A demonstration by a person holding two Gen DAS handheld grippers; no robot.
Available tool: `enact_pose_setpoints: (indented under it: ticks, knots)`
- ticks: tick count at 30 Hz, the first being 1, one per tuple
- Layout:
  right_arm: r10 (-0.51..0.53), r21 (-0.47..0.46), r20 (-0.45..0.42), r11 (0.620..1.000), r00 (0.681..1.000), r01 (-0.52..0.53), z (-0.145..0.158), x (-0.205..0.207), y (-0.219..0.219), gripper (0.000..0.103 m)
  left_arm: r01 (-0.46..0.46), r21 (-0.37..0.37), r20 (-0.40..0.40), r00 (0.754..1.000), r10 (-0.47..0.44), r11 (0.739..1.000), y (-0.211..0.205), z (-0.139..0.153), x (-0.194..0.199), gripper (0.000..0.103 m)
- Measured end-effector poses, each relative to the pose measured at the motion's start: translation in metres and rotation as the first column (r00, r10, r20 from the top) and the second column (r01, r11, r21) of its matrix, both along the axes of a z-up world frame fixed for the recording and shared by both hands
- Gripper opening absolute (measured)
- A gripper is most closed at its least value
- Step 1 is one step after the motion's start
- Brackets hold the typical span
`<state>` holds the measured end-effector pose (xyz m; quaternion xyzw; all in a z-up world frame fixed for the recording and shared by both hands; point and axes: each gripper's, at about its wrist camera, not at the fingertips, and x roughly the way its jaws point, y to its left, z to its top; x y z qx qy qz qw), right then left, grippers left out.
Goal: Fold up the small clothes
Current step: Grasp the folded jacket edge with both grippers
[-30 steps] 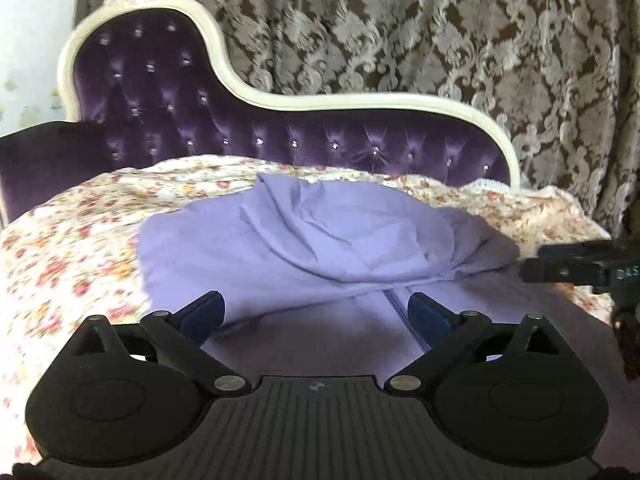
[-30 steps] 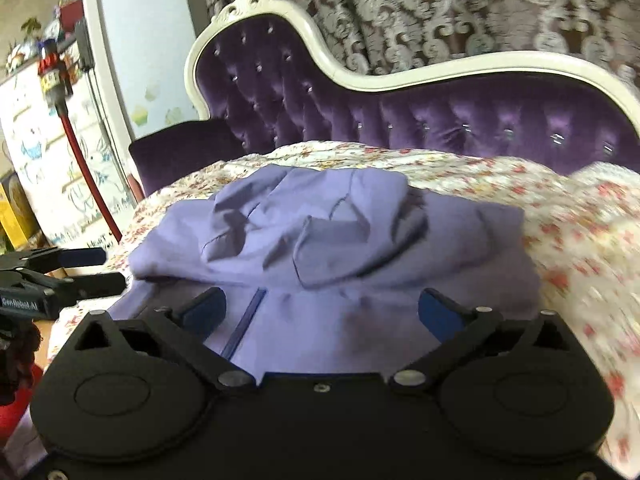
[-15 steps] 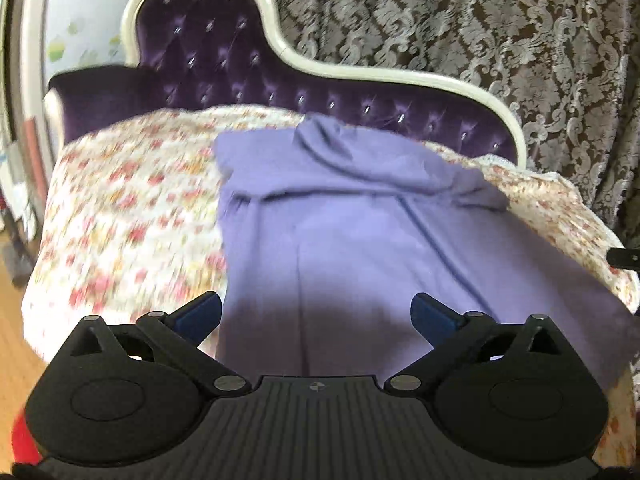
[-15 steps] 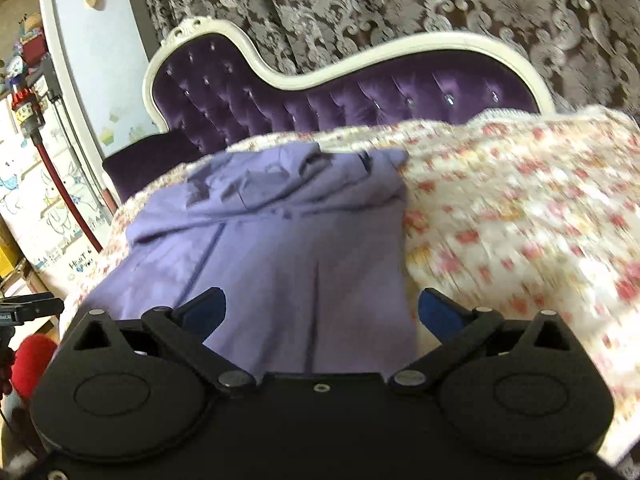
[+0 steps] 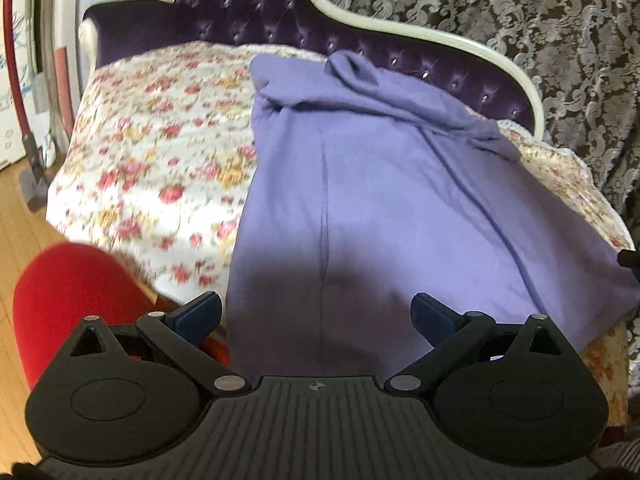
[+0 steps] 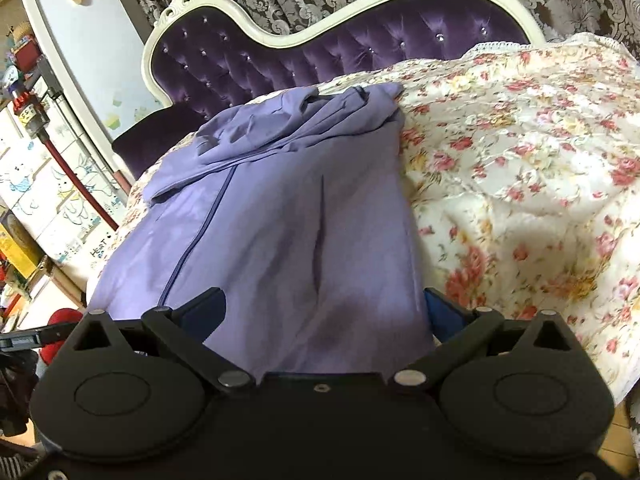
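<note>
A lavender zip-front garment (image 5: 380, 168) lies lengthwise on the floral cover (image 5: 160, 140) of a purple chaise, its top end bunched near the backrest. In the left wrist view my left gripper (image 5: 316, 316) is open at the garment's near left hem, with cloth lying between the wide-spread blue pads (image 5: 198, 314). In the right wrist view the same garment (image 6: 280, 208) shows its dark zip line, and my right gripper (image 6: 324, 312) is open at the near right hem. Cloth partly covers its right pad (image 6: 442, 314).
The tufted purple backrest (image 5: 360, 36) with its white frame and a patterned curtain (image 5: 540, 20) stand behind. A red rounded object (image 5: 76, 300) sits low on the left above the wood floor (image 5: 16, 216). A red-tubed vacuum (image 6: 60, 152) and decorated cabinets (image 6: 48, 200) stand to the left.
Both cameras have drawn back and apart toward the chaise's front edge. The garment now looks stretched out long and flatter than a second ago. Both sets of jaws stayed wide apart.
</note>
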<state>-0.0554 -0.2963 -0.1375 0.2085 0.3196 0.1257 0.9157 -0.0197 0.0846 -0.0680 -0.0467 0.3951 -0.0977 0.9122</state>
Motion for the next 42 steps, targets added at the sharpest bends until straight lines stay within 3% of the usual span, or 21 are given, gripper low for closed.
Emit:
enact_pose_setpoints:
  ticks: [14,16,17,19,21,22,23,24,27,29,30,31,32,33,34,36,37,38,39,40,42]
  knots:
    - [0.006,0.042,0.014,0.999,1.0,-0.006,-0.003,-0.004,0.003,0.103,0.03,-0.012,-0.073,0.997,-0.031,0.999,-0.01,-0.015,0.0,0.1]
    - [0.008,0.048,0.016,0.999,1.0,-0.009,-0.003,-0.004,0.004,0.102,0.017,-0.031,-0.069,0.997,-0.019,0.999,-0.008,-0.016,-0.001,0.077]
    - [0.006,0.046,0.016,0.999,1.0,-0.007,-0.003,-0.004,0.004,0.098,-0.008,-0.024,-0.07,0.998,0.006,1.0,-0.007,-0.016,-0.002,0.071]
    - [-0.012,0.02,0.01,1.0,1.0,0.012,-0.002,-0.006,0.005,0.087,-0.041,-0.021,-0.063,0.997,0.04,0.999,-0.001,-0.014,-0.005,0.044]
    - [-0.03,-0.012,0.008,0.999,1.0,0.03,0.0,-0.007,0.004,0.058,-0.071,-0.058,-0.051,0.996,0.069,0.996,0.01,-0.012,-0.009,0.022]
    - [-0.033,-0.024,0.009,0.999,0.999,0.033,0.001,-0.008,0.003,0.048,-0.075,-0.085,-0.051,0.996,0.071,0.994,0.014,-0.012,-0.01,0.017]
    - [-0.031,-0.032,0.003,0.999,1.0,0.031,0.001,-0.007,0.002,0.023,-0.073,-0.101,-0.05,0.996,0.068,0.992,0.017,-0.011,-0.011,0.011]
    - [-0.023,-0.035,-0.01,0.999,1.0,0.022,0.001,-0.006,0.002,0.021,-0.064,-0.1,-0.044,0.997,0.06,0.993,0.016,-0.009,-0.012,0.008]
    - [0.008,-0.042,-0.019,0.999,1.0,-0.009,0.001,-0.002,0.003,0.023,-0.037,-0.077,-0.024,0.999,0.035,0.996,0.011,-0.005,-0.013,0.006]
    - [0.023,-0.013,-0.024,1.0,0.999,-0.023,0.001,0.001,0.003,0.032,-0.021,-0.079,-0.024,1.0,0.019,0.997,0.011,-0.006,-0.012,0.007]
    - [0.029,0.01,-0.031,1.0,0.999,-0.029,-0.001,0.002,0.002,0.041,-0.019,-0.085,-0.029,0.999,0.017,0.996,0.012,-0.008,-0.011,0.012]
    - [0.035,0.035,-0.032,0.999,0.999,-0.034,-0.002,0.003,0.001,0.047,-0.028,-0.098,-0.04,0.999,0.024,0.995,0.014,-0.01,-0.009,0.029]
    - [0.041,0.066,-0.03,0.997,0.999,-0.039,-0.003,0.003,0.0,0.054,-0.035,-0.114,-0.061,0.998,0.028,0.993,0.015,-0.013,-0.007,0.038]
    - [0.045,0.089,-0.031,0.995,0.999,-0.042,-0.004,0.004,0.0,0.058,-0.027,-0.128,-0.071,0.997,0.018,0.991,0.016,-0.015,-0.005,0.052]
    - [0.047,0.092,-0.032,0.995,0.998,-0.044,-0.004,0.004,0.002,0.06,-0.014,-0.126,-0.076,0.997,0.005,0.992,0.013,-0.015,-0.003,0.057]
    - [0.054,0.067,-0.033,0.996,0.998,-0.052,-0.002,0.004,0.006,0.06,0.004,-0.078,-0.076,0.997,-0.01,0.997,0.005,-0.014,-0.002,0.053]
    - [0.061,0.042,-0.035,0.997,0.998,-0.059,0.0,0.004,0.009,0.058,0.008,-0.045,-0.066,0.998,-0.011,0.999,0.002,-0.012,-0.003,0.028]
    - [0.057,0.007,-0.04,0.998,0.998,-0.057,0.001,0.004,0.012,0.039,0.008,-0.018,-0.047,0.999,-0.009,1.0,0.001,-0.01,-0.005,0.005]
    - [0.05,-0.036,-0.054,0.998,0.997,-0.052,0.002,0.005,0.015,0.016,0.011,-0.042,-0.033,0.999,-0.012,0.999,0.005,-0.007,-0.007,0.006]
    - [0.045,-0.055,-0.067,0.997,0.997,-0.048,0.002,0.006,0.015,0.016,-0.005,-0.088,-0.033,0.999,0.002,0.996,0.01,-0.006,-0.007,0.006]
    - [0.039,0.021,-0.066,0.999,0.997,-0.037,0.001,0.005,0.007,0.014,-0.031,-0.185,-0.026,0.999,0.027,0.982,0.02,-0.001,-0.009,0.006]
